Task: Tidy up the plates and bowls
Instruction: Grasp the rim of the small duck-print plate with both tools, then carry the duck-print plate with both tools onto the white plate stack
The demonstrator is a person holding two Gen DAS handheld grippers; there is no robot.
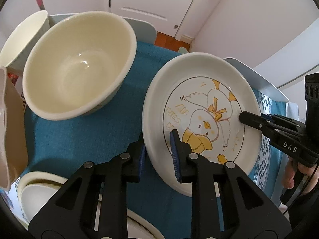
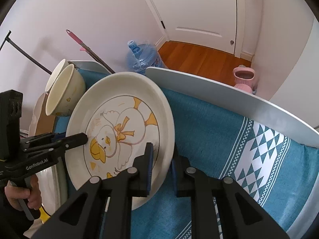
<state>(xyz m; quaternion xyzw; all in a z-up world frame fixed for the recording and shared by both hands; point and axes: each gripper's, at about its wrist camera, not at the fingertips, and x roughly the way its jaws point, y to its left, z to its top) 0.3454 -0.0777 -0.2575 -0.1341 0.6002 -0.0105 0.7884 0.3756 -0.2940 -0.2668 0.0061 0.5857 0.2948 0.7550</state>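
Over the blue tablecloth [image 1: 79, 139], which carries a white geometric border [image 2: 259, 155] on its right side, the duck plate [image 1: 201, 107] is held up tilted, its lower edge close to the cloth and its printed face turned toward both cameras. Left of that plate, a large cream bowl [image 1: 77, 63] rests on the cloth, and a second cream bowl [image 1: 22, 39] sits just behind and left of it, the two touching or nearly so. Nearer than the plate, at the left camera's lower edge, a stack of white dishes [image 1: 39, 191] shows only in part. Beyond the plate, pale chair backs [image 2: 229, 99] ring the table, with a blue water jug [image 2: 141, 57] and a pink vase [image 2: 244, 77] on the wooden floor farther off. On the plate's left rim, the left gripper [image 1: 159, 155] pinches the edge, one blue-padded finger on the face and the other behind the rim. On the plate's right rim, the right gripper [image 2: 162, 165] clamps the same way, one finger over the drawing and the other behind, so each pair of fingers grips the rim between its pads.
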